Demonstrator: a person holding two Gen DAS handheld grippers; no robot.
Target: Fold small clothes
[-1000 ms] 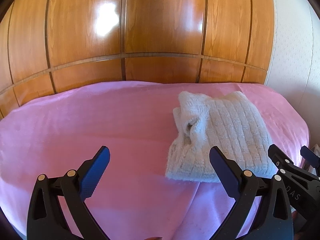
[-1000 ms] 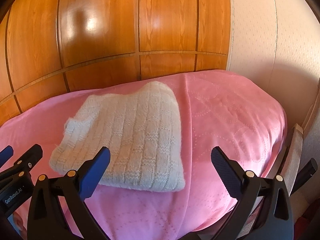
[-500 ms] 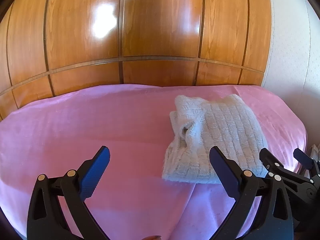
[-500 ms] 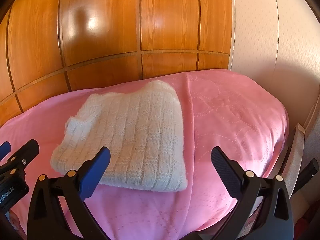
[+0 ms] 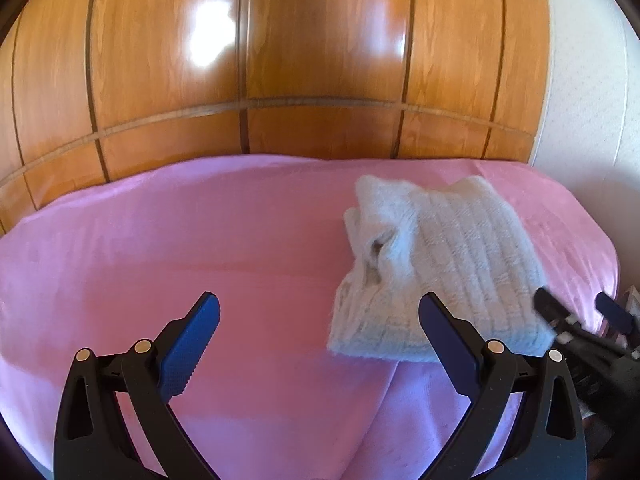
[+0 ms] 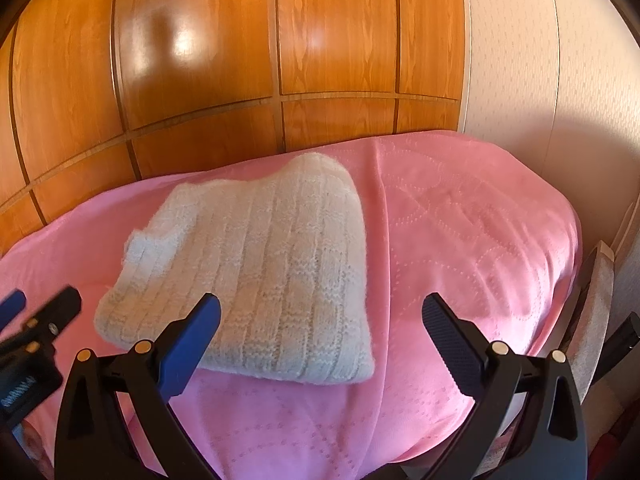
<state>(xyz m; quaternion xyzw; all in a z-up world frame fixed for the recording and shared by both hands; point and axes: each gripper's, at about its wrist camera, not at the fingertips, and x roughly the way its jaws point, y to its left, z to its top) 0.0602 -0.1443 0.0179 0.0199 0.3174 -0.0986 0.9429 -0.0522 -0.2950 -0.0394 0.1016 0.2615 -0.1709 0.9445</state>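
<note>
1. One sweater (image 6: 256, 276) lies folded on the pink bed (image 5: 160, 240) — the folding looks done to me.
2. My left gripper (image 5: 320, 344) and right gripper (image 6: 320, 344) gape wide, both empty — nothing seems left.

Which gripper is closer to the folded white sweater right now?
Right. The right gripper hangs open over the sweater's near right corner; the left gripper, also open, hovers over bare pink bedspread left of it.

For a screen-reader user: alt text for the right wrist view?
A folded white knit sweater lies on a pink bedspread, with the open right gripper above its near edge, touching nothing. Wooden panels stand behind.
</note>
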